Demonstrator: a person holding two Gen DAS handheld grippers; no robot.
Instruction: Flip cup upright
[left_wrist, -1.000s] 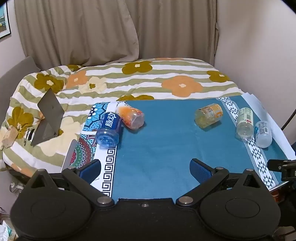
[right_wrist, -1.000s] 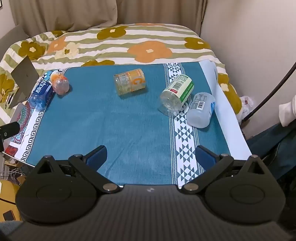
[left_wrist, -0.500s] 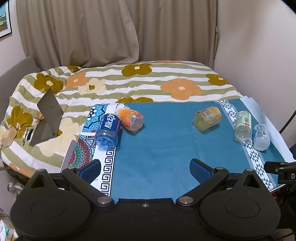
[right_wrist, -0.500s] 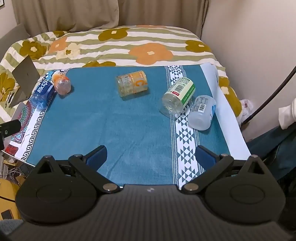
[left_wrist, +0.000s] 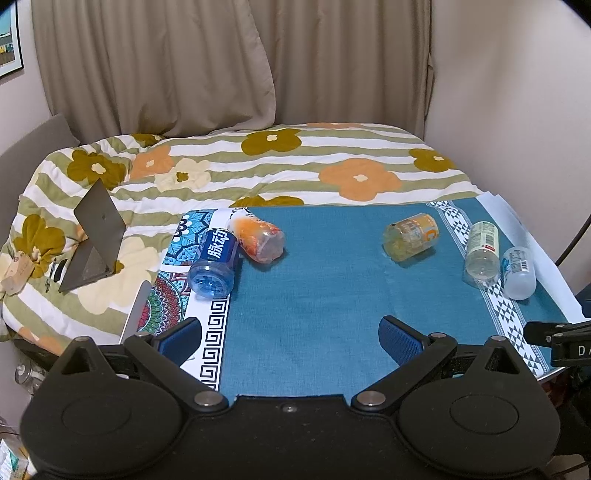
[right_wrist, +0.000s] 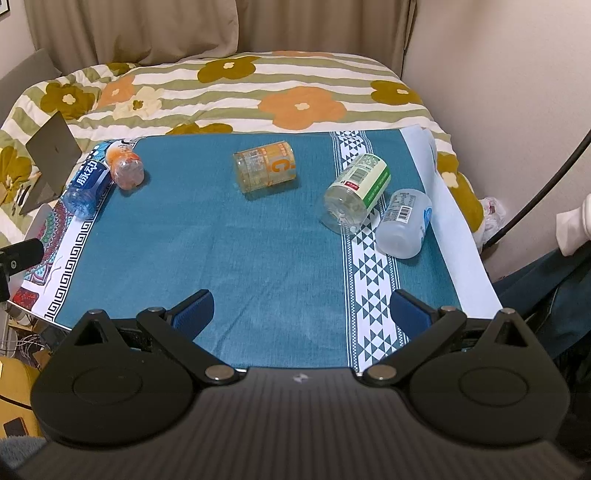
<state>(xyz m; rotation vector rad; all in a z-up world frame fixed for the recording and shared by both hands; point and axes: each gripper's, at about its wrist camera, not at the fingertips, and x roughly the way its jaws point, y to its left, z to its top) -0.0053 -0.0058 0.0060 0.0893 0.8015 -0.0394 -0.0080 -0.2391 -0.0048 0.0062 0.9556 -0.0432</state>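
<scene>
Several plastic bottles lie on their sides on a teal cloth (left_wrist: 314, 288) (right_wrist: 229, 251). A blue-label bottle (left_wrist: 214, 264) (right_wrist: 86, 184) and an orange bottle (left_wrist: 258, 238) (right_wrist: 123, 166) touch at the left. An orange-yellow bottle (left_wrist: 412, 236) (right_wrist: 266, 170) lies mid-right. A green-label bottle (left_wrist: 480, 249) (right_wrist: 356, 192) and a clear white-label bottle (left_wrist: 519, 271) (right_wrist: 404, 221) lie side by side at the right. My left gripper (left_wrist: 290, 341) and my right gripper (right_wrist: 301, 312) are open and empty over the near edge.
A flowered quilt (left_wrist: 295, 162) covers the bed behind the table. A grey folded stand (left_wrist: 94, 236) rests on the quilt at the left. A curtain and a wall stand behind and to the right. A dark cable (right_wrist: 546, 181) hangs at the right.
Both grippers have drawn back and lifted slightly, so the bottles look farther away. The bottles have not moved. Both grippers stay open.
</scene>
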